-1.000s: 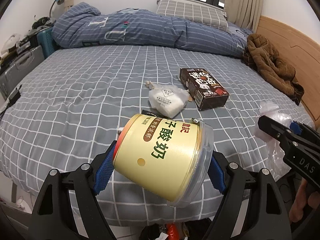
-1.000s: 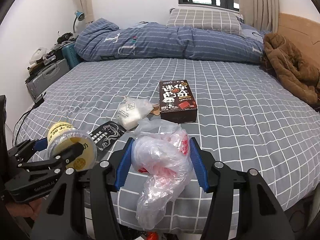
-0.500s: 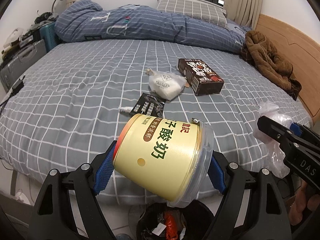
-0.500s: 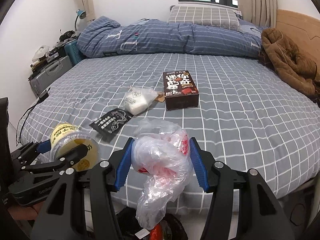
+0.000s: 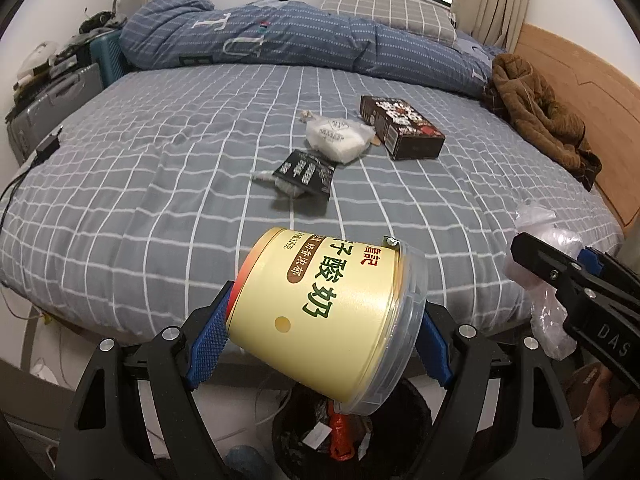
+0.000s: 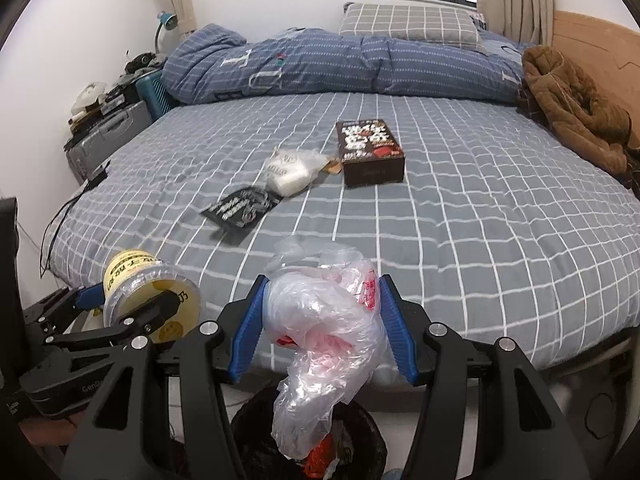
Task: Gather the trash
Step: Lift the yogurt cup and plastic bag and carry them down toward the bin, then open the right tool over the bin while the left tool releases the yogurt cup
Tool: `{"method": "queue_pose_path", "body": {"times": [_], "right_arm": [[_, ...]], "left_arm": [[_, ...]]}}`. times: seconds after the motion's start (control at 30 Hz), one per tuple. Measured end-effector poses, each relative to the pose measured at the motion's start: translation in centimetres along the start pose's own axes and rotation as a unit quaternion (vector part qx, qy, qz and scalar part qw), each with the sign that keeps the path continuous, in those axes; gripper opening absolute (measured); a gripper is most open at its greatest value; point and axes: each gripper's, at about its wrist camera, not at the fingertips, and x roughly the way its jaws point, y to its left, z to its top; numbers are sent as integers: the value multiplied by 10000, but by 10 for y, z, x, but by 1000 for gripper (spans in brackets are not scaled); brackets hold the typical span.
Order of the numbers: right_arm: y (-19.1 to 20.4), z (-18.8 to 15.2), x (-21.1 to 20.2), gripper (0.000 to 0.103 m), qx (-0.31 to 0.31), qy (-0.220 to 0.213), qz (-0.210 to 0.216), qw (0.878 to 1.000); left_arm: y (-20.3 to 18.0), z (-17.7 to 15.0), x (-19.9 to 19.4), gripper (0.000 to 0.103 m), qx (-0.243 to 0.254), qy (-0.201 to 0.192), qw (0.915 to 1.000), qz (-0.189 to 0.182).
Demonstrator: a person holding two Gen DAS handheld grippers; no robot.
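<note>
My left gripper [image 5: 316,336] is shut on a yellow yogurt tub [image 5: 320,312] with a clear lid, held tilted above a black trash bin [image 5: 304,436] on the floor. The tub also shows in the right wrist view [image 6: 148,296]. My right gripper [image 6: 320,332] is shut on a crumpled clear plastic bag [image 6: 324,340] that hangs over the same bin [image 6: 256,440]. On the bed lie a dark snack box [image 5: 400,126], a white pouch [image 5: 340,138] and a black wrapper [image 5: 306,174].
The grey checked bed [image 5: 180,184] fills the view, with a blue duvet [image 5: 280,44] and pillow at the back. A brown coat [image 5: 540,116] lies by the wooden headboard. Suitcases [image 5: 52,100] stand at the left. Cables trail off the bed's left edge.
Both grippers have pulled back from the bed and moved down over its front edge. The trash bin has come into view below the tub and the bag.
</note>
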Motion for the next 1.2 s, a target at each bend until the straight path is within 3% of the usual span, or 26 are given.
{"method": "queue_pose_path", "body": {"times": [0.53,0.9,1.2], "right_arm": [[11,-58,-6,53,145,560,133,9982],[0,-98,52,53,203,1318,39,9911],[5,-122,91,54,93,1769,5,9842]], "left_arm": [[10,-49,-14,78,-200,329,9993,41],[21,-89,42,78,-169,953,9950,246],[31,-110,73,78,-161,1201,9923,252]]}}
